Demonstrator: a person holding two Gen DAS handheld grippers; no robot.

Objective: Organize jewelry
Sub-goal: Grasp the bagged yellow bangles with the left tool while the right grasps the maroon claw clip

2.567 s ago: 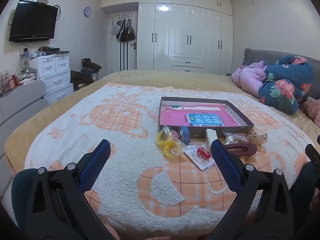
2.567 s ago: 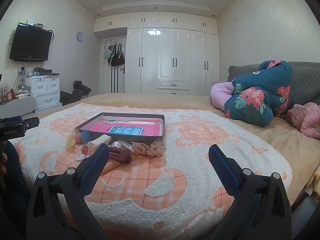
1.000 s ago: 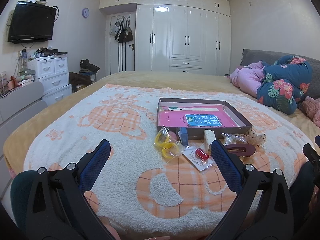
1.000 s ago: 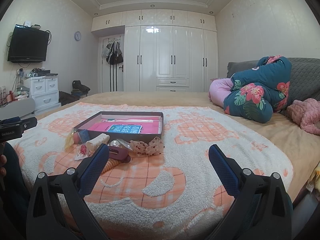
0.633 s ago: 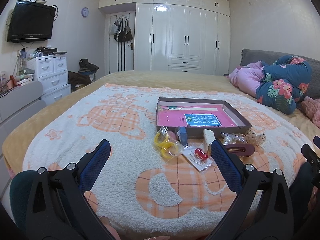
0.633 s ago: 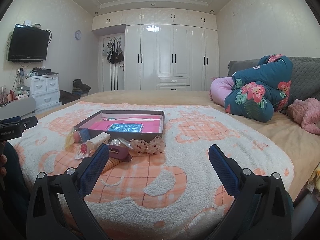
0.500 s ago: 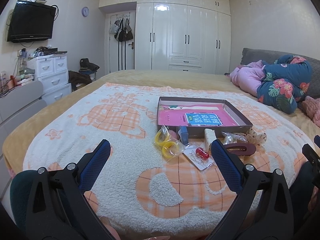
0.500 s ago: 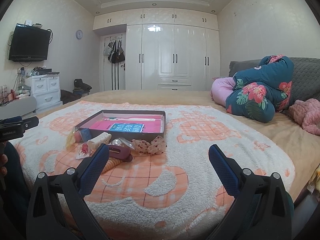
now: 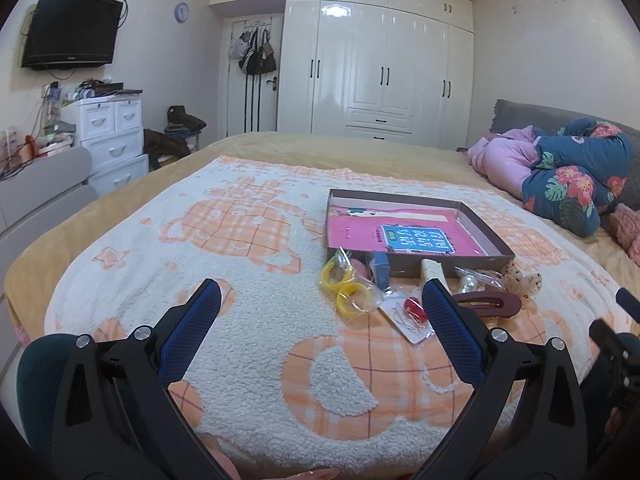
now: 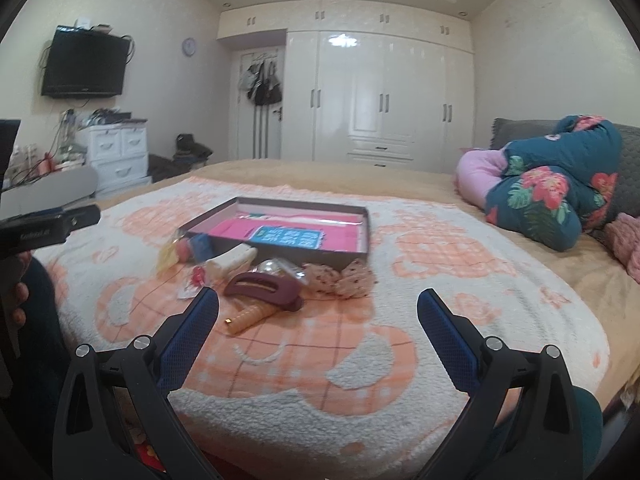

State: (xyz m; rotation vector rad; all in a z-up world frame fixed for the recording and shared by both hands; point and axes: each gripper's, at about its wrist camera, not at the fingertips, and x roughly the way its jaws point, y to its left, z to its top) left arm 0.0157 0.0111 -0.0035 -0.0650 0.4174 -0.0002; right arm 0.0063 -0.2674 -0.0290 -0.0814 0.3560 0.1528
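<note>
A shallow box with a pink lining lies on the blanket, also in the right wrist view. In front of it lie jewelry items: bagged yellow hoops, a red bead on a card, a maroon hair claw, a spotted scrunchie, a cream tube and a tan clip. My left gripper is open and empty, short of the items. My right gripper is open and empty, just in front of the hair claw.
The bed carries an orange and white blanket. Folded floral and pink bedding lies at the right. A white drawer unit and a wall TV stand at the left. White wardrobes fill the far wall.
My right gripper has moved forward and left toward the items, so the hair claw and box look larger. The left gripper has hardly moved. Both stay open.
</note>
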